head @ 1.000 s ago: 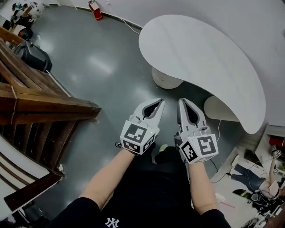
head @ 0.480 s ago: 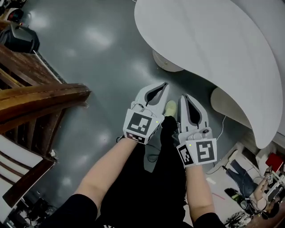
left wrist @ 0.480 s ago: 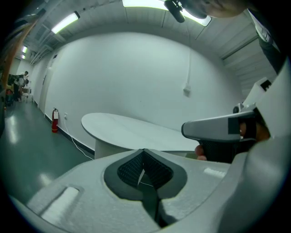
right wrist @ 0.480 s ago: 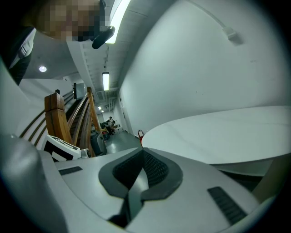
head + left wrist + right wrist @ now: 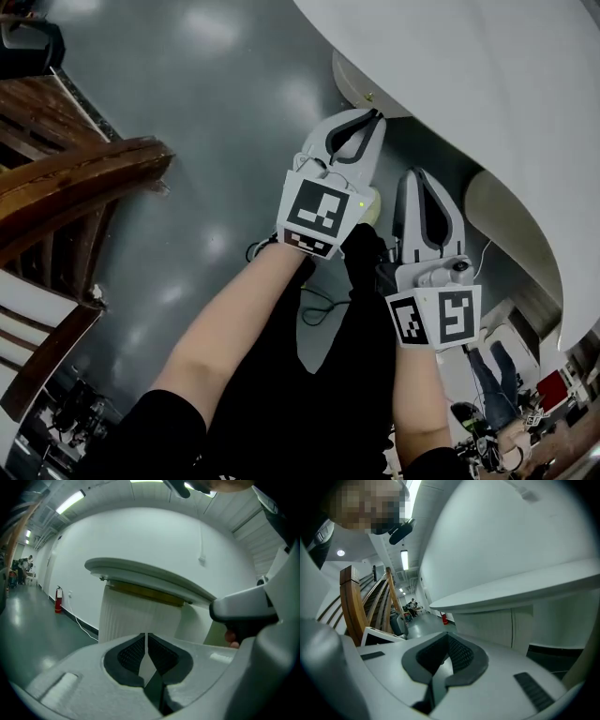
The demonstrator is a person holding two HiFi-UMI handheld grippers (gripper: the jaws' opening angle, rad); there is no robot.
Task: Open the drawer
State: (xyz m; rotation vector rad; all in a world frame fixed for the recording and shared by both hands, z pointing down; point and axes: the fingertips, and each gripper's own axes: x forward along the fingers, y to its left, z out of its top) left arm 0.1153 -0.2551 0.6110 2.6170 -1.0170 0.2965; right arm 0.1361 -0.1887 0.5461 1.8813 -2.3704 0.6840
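Head view: white plastic left gripper is pointing under curved white tabletop, likely lining up; white right gripper is hanging beside.
Left gripper view: jaws are pressing together, empty; brass-coloured strip under tabletop, probably the drawer front.
Right gripper view: jaws are clenching nothing.

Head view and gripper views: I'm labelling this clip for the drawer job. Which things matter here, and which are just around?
Job in hand:
white table
brass-coloured strip under its top, possibly the drawer
left gripper, shut
right gripper, shut

Just around:
wooden railing
fire extinguisher
white cable by the wall
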